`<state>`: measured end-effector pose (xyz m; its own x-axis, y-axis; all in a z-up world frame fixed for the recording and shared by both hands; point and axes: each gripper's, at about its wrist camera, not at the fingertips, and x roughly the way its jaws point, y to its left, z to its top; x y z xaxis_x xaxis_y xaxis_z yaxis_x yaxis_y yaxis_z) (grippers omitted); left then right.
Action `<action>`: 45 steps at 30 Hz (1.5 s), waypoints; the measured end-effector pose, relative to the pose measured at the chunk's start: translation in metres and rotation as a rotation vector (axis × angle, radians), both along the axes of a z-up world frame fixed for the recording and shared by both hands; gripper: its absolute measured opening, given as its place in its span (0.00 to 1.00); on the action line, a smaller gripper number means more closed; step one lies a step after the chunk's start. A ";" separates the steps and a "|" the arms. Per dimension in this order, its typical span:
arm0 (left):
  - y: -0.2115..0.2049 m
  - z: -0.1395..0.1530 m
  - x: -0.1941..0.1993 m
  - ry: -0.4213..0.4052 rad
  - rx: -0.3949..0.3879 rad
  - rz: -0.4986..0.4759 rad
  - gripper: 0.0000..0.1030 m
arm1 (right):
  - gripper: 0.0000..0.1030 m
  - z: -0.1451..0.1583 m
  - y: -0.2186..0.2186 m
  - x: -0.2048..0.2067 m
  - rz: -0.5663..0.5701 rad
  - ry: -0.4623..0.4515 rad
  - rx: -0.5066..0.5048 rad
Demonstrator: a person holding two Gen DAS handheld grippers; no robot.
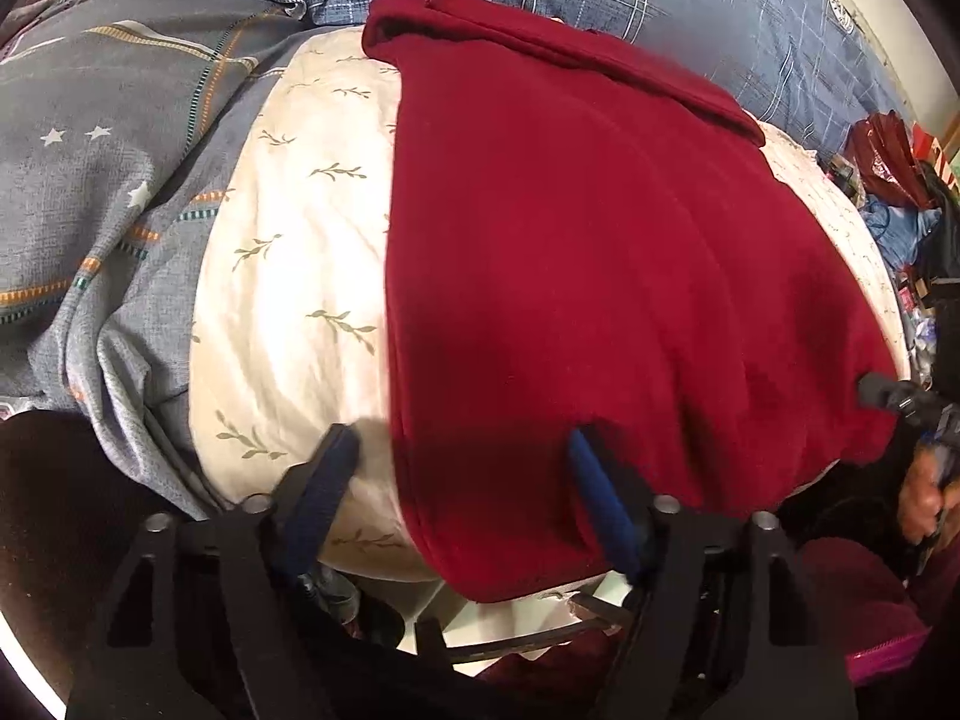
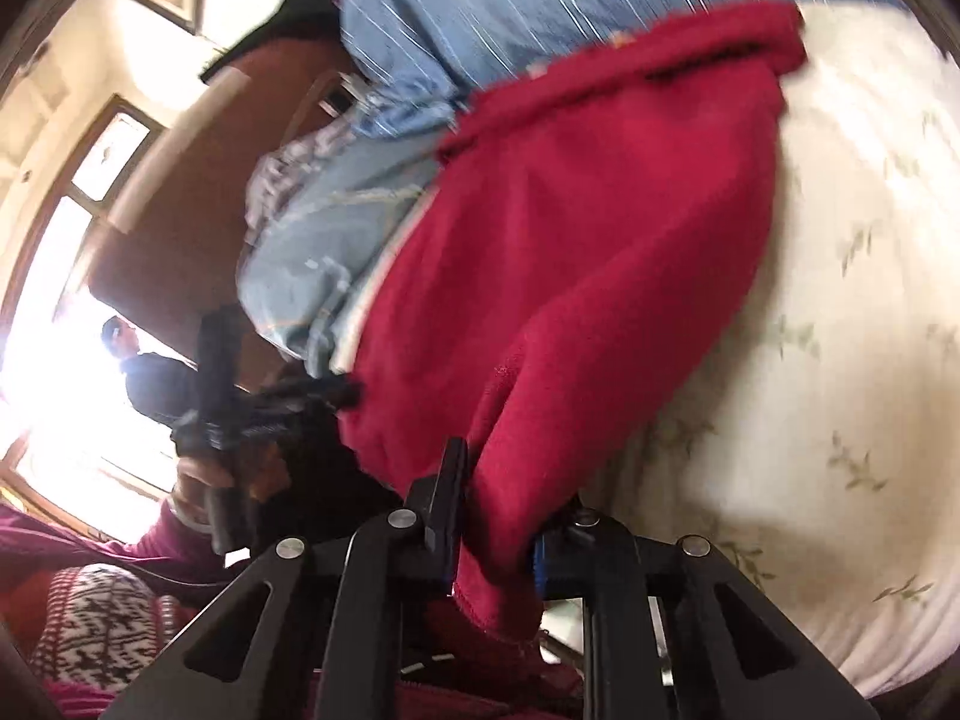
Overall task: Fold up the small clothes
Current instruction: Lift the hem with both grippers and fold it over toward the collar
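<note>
Right gripper (image 2: 489,516) pinches the near hem of the red garment (image 1: 600,276), left gripper (image 1: 462,456) jaws wide and holding nothing, straddling its left edge on the cream leaf-print pillow (image 1: 288,276); cloth looks soft, light, floppy, so best gripped at hem corners.

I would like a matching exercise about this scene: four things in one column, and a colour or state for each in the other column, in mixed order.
Things:
1. garment
2. pillow
3. left gripper
4. right gripper

Descriptions:
a. open, fingers apart over the near hem
b. dark red
c. shut on a fold of cloth
d. cream with small green sprigs

Pairs: 1-b, 2-d, 3-a, 4-c
</note>
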<state>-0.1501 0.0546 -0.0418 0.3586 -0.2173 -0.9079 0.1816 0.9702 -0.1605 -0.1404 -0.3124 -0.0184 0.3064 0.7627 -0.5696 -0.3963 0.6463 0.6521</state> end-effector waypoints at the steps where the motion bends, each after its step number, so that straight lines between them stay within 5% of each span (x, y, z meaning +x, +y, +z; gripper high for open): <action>1: 0.001 0.000 0.000 -0.004 0.007 0.008 0.54 | 0.16 0.004 -0.001 -0.001 -0.003 -0.018 0.004; 7: 0.015 0.006 -0.003 -0.010 0.010 0.034 0.08 | 0.16 0.011 0.002 0.003 -0.010 -0.036 0.007; 12: 0.010 0.005 -0.002 -0.002 0.020 0.015 0.12 | 0.19 0.005 0.001 0.007 -0.010 -0.017 0.025; 14: 0.009 0.004 0.000 0.012 -0.015 0.016 0.25 | 0.21 -0.002 -0.001 0.009 -0.007 0.008 0.023; 16: 0.007 0.004 0.000 0.021 -0.072 -0.004 0.56 | 0.22 -0.010 -0.002 0.009 0.003 0.038 0.010; 18: 0.001 0.003 0.000 0.017 -0.096 -0.010 0.66 | 0.22 -0.018 -0.005 0.009 0.001 0.059 0.009; 25: 0.005 0.006 0.007 0.016 -0.078 0.017 0.66 | 0.23 -0.033 -0.010 0.010 -0.009 0.124 0.020; 30: 0.010 0.004 0.012 0.017 -0.058 0.004 0.53 | 0.33 -0.036 -0.011 0.009 -0.011 0.123 0.049; 32: 0.008 0.006 0.010 0.002 -0.053 0.002 0.36 | 0.40 -0.037 -0.011 0.009 -0.014 0.121 0.053; 33: 0.009 0.008 0.009 0.002 -0.075 0.002 0.18 | 0.40 -0.037 -0.010 0.008 -0.012 0.120 0.051; 34: 0.010 0.008 0.009 0.016 -0.101 -0.002 0.09 | 0.40 -0.037 -0.010 0.008 -0.011 0.116 0.049; 40: -0.002 0.013 0.007 0.007 -0.112 -0.031 0.09 | 0.41 -0.034 -0.006 0.006 -0.001 0.111 0.044; 42: -0.002 0.009 0.012 0.011 -0.070 -0.010 0.18 | 0.43 -0.036 -0.005 0.008 0.002 0.125 0.041; 45: 0.003 0.004 0.016 0.039 -0.108 0.012 0.21 | 0.43 -0.041 -0.002 0.011 0.009 0.149 0.038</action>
<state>-0.1340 0.0580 -0.0377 0.3262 -0.3104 -0.8929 0.1620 0.9489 -0.2707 -0.1289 -0.3148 -0.0590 0.2134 0.7868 -0.5792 -0.2994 0.6170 0.7278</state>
